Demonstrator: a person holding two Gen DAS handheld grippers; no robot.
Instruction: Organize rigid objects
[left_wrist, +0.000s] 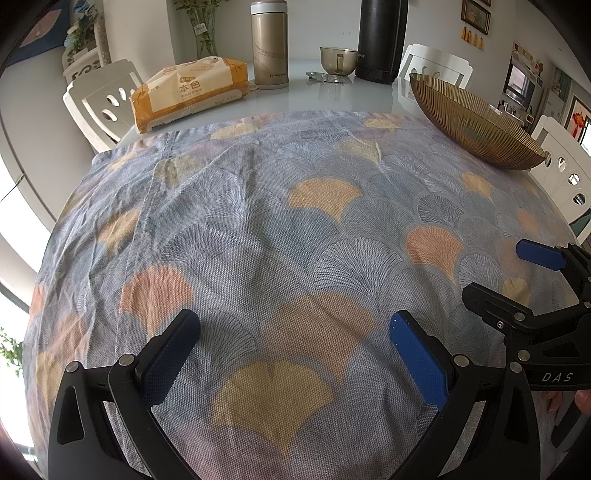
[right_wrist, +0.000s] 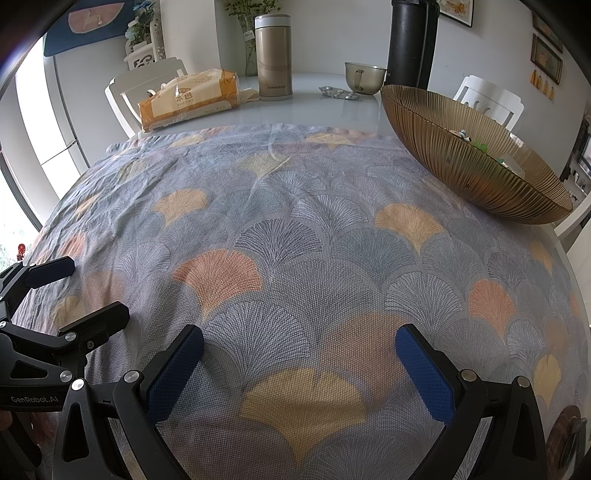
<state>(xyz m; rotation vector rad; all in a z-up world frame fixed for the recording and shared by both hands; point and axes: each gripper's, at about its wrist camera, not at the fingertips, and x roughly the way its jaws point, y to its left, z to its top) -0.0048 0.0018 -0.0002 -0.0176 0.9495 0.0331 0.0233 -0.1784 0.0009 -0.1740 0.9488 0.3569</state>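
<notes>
Nearest you, your left tongs (left_wrist: 295, 332) stand wide apart with nothing between the blue pads, hovering over the fan-patterned cloth (left_wrist: 280, 229) that covers the near part of the desk (left_wrist: 314, 99). Your right tongs (right_wrist: 299, 347) are likewise spread wide and hold nothing; in the left wrist view they also show at 3 o'clock, just beside the left pair, and the left pair shows at 9 o'clock in the right wrist view. The cloth before both is bare across its middle. Further out, at 2 o'clock, a ribbed amber glass bowl (right_wrist: 476, 162) sits on the far right edge of the cloth; small items (right_wrist: 476, 142), green and white among them, lie inside near its far wall, too small to identify. Beyond the cloth, on the white desk top: a pack of tissues (right_wrist: 188, 99) at 11 o'clock, a gold thermos flask (right_wrist: 273, 59) at 12 o'clock standing upright, blister packs of tablets (right_wrist: 340, 93) lying flat just right of the flask, a smoked glass cup (right_wrist: 364, 77) behind them, and a tall black cylinder (right_wrist: 412, 44) at 1 o'clock beside the cup. White chairs (right_wrist: 147, 83) ring the far side.
</notes>
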